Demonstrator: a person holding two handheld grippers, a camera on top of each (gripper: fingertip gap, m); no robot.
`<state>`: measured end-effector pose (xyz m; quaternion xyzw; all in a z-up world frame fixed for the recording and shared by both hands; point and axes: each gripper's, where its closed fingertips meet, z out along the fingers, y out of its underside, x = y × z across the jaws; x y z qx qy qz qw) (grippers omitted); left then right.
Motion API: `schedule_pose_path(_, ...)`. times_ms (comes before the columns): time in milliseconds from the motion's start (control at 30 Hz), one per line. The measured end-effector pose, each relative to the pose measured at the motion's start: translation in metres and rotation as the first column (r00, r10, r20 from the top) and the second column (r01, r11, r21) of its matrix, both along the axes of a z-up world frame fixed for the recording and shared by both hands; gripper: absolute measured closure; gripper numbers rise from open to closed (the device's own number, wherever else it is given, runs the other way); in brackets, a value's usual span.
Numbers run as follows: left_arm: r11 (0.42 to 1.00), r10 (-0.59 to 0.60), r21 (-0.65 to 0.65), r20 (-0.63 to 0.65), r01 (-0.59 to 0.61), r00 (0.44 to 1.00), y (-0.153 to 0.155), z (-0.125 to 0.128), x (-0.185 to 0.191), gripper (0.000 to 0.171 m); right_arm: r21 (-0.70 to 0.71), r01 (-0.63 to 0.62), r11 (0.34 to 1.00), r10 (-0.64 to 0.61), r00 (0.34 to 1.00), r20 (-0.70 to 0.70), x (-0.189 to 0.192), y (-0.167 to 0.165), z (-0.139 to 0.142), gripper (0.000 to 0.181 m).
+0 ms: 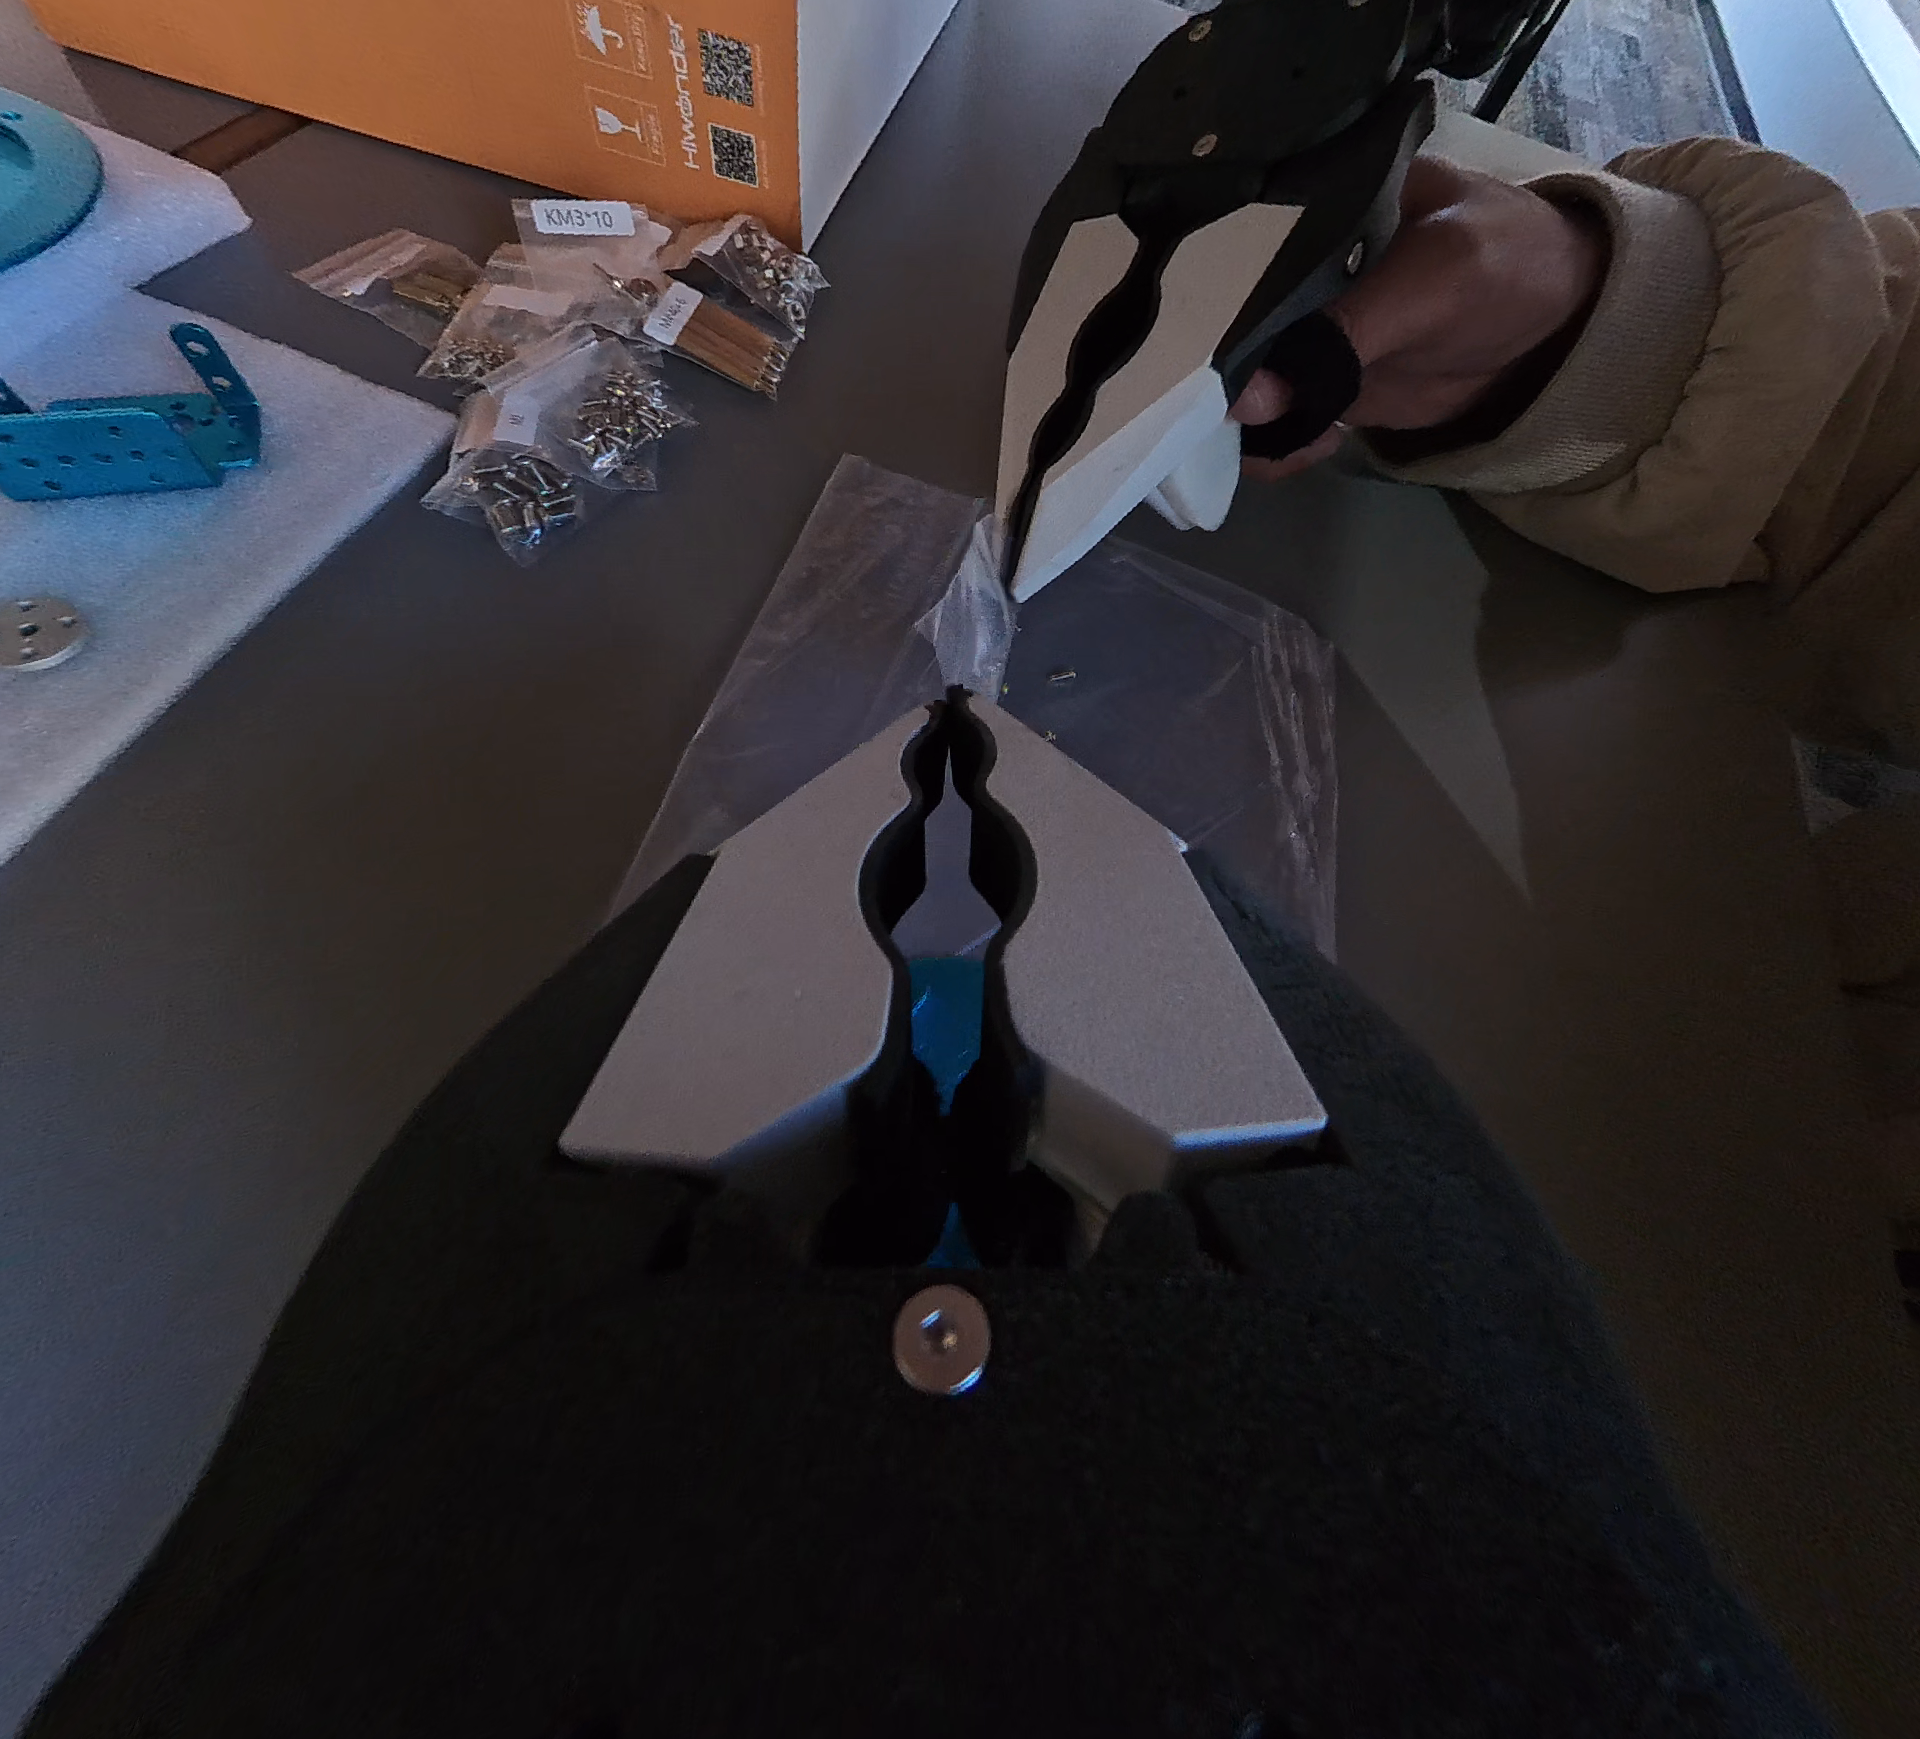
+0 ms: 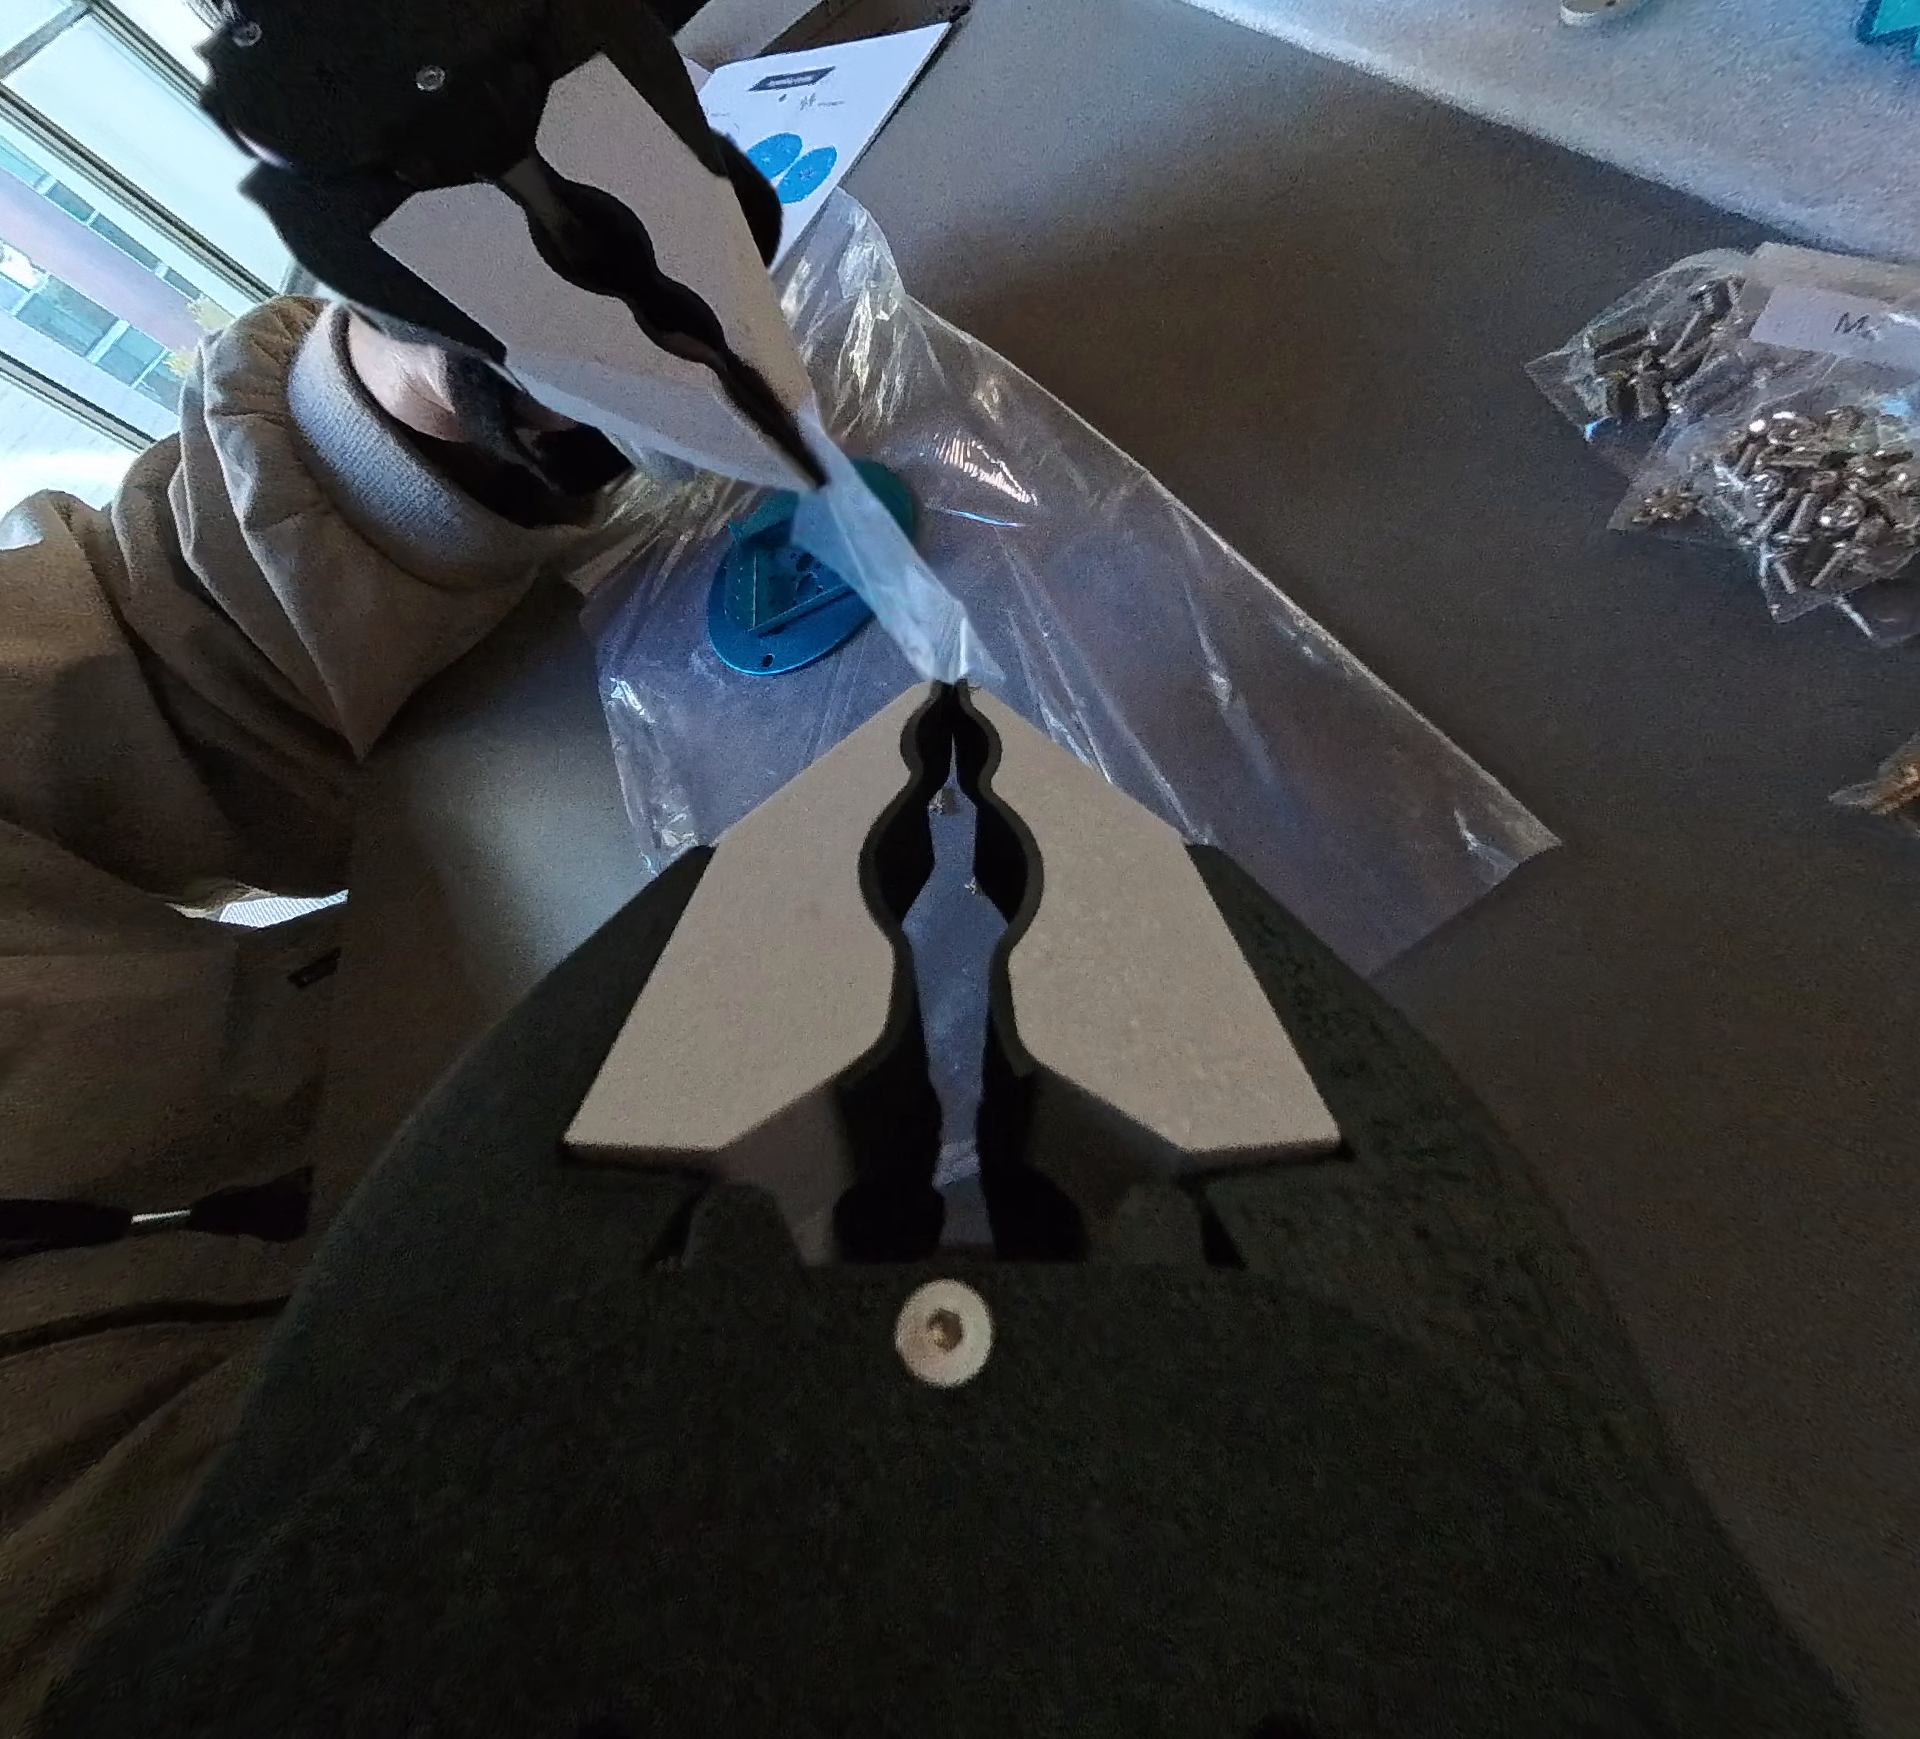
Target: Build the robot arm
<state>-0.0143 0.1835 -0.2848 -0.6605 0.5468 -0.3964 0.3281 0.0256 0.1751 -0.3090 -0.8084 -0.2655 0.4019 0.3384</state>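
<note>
A: In the left wrist view, the left gripper has its jaws pinched together on a twisted fold of the clear plastic bag, which lies on the grey table in the middle of the scene. Just beyond, the right gripper comes down from the far right, closed on the same stretched strip of film, with a person's hand behind it.

B: And around it?

A: Small packets of screws lie far left of the bag, an orange box beyond them, and blue metal brackets on white foam at the left edge.

B: The right wrist view?

A: The right gripper is clamped on the film at its tips; the left gripper reaches in from the far left, shut on the other end of that strip. Inside the bag, near its left end, sits a blue round metal part. A printed sheet lies farther off.

B: How would the bag handle?

A: By its look: thin, limp, slippery, easily torn. The part inside seems stiff and weights one end. A gathered fold or an edge gives the surest hold.
</note>
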Motion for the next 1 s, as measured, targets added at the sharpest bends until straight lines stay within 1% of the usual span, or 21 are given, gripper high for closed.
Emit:
schedule_pose_path(67,1.0,0.004,0.001,-0.005,-0.004,1.0,0.001,0.0,-0.001,0.171,-0.002,0.003,1.0,-0.003,1.0,-0.007,0.0,0.0,0.002,0.181)
schedule_pose_path(133,1.0,-0.004,-0.002,-0.011,0.004,1.0,-0.002,-0.003,0.001,0.171,0.0,0.005,1.0,-0.005,0.999,0.037,0.001,0.0,-0.004,0.181)
schedule_pose_path(267,0.999,-0.035,-0.016,-0.005,0.035,0.999,-0.011,-0.004,0.007,0.171,-0.004,-0.031,1.0,0.031,0.999,-0.016,-0.009,-0.005,0.002,0.181)
schedule_pose_path(333,0.999,-0.034,-0.002,-0.014,0.034,0.999,-0.011,-0.005,0.008,0.171,0.009,-0.016,1.0,0.016,0.999,0.051,-0.005,-0.003,-0.005,0.181)
schedule_pose_path(400,1.0,-0.007,0.01,-0.017,0.007,1.0,-0.005,-0.004,0.004,0.171,-0.001,0.013,1.0,-0.013,0.997,0.072,0.001,0.001,-0.011,0.181)
schedule_pose_path(467,1.0,-0.002,-0.009,-0.012,0.002,1.0,-0.002,-0.004,0.001,0.171,-0.022,0.018,1.0,-0.017,1.0,0.026,0.002,0.002,-0.007,0.181)
schedule_pose_path(567,1.0,-0.007,-0.01,-0.016,0.007,1.0,-0.004,-0.007,0.003,0.171,-0.01,0.008,1.0,-0.007,0.999,0.041,0.001,0.001,-0.007,0.181)
schedule_pose_path(733,1.0,-0.013,-0.002,-0.005,0.013,1.0,-0.006,-0.003,0.004,0.171,-0.016,-0.016,1.0,0.015,0.999,-0.033,-0.005,-0.003,0.003,0.181)
schedule_pose_path(867,1.0,-0.012,-0.016,0.016,0.012,1.0,-0.006,-0.002,0.005,0.171,-0.052,-0.03,0.998,0.024,0.993,-0.116,-0.008,-0.005,0.01,0.181)
schedule_pose_path(900,1.0,-0.011,-0.027,0.019,0.011,1.0,-0.006,-0.003,0.006,0.168,-0.058,-0.04,0.998,0.032,0.99,-0.137,-0.009,-0.006,0.012,0.181)
schedule_pose_path(933,0.999,-0.003,-0.039,0.019,0.004,1.0,-0.005,-0.004,0.007,0.149,-0.056,-0.052,0.997,0.043,0.987,-0.155,-0.009,-0.008,0.015,0.181)
schedule_pose_path(967,0.999,0.005,-0.054,0.025,-0.003,1.0,-0.004,-0.005,0.008,0.138,-0.045,-0.06,0.997,0.052,0.987,-0.154,-0.009,-0.009,0.017,0.181)
schedule_pose_path(1000,0.997,-0.006,-0.076,0.036,0.009,0.999,-0.006,-0.004,0.008,0.135,-0.027,-0.064,0.998,0.06,0.988,-0.141,-0.008,-0.009,0.018,0.181)
